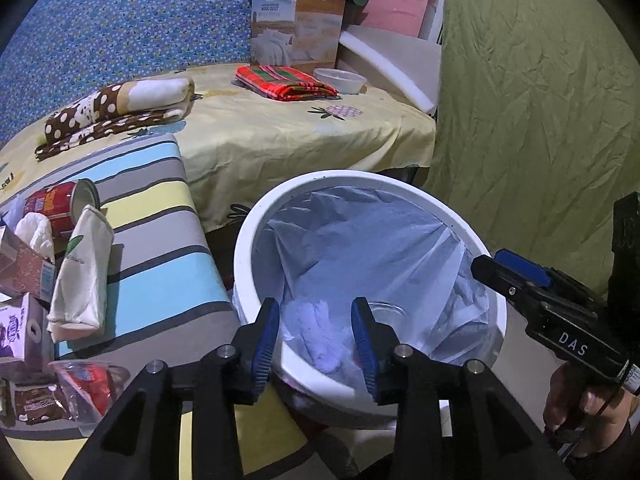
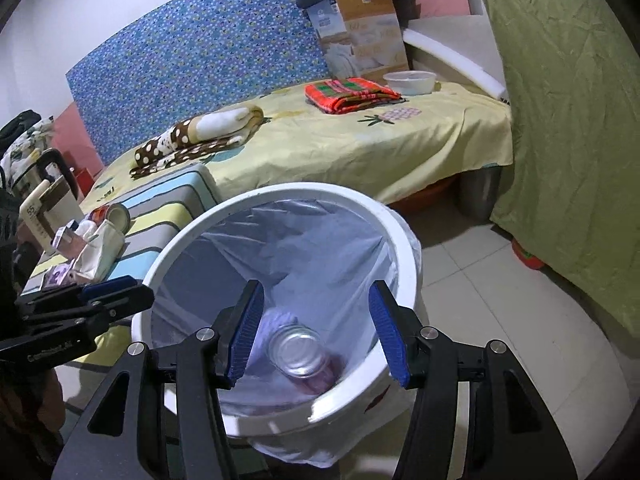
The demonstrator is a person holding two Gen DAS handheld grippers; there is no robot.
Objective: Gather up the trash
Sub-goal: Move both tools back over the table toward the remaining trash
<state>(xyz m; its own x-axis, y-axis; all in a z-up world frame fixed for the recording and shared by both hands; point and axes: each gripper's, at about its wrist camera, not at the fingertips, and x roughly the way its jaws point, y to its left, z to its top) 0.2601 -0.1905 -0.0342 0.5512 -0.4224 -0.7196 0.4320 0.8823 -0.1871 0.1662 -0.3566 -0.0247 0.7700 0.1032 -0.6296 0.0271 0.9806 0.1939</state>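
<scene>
A white bin (image 1: 256,240) (image 2: 404,240) lined with a clear bag stands on the floor beside the striped stool. In it lie a crumpled white tissue (image 1: 320,320) and a clear plastic cup (image 2: 298,350). My left gripper (image 1: 316,344) is open and empty over the bin's near rim. My right gripper (image 2: 316,334) is open and empty above the bin's mouth, with the cup below it; it also shows in the left wrist view (image 1: 508,270). Trash on the stool: a red can (image 1: 64,204), a white carton (image 1: 82,272), small boxes (image 1: 24,268), a plastic cup (image 1: 88,388).
A striped stool (image 1: 160,248) stands left of the bin. Behind is a bed (image 1: 280,136) with folded blankets (image 1: 116,112), a red cloth (image 1: 286,84), a bowl (image 1: 340,80) and a carton box (image 1: 298,24). A green curtain (image 1: 532,100) hangs on the right. Tiled floor (image 2: 500,300) lies right of the bin.
</scene>
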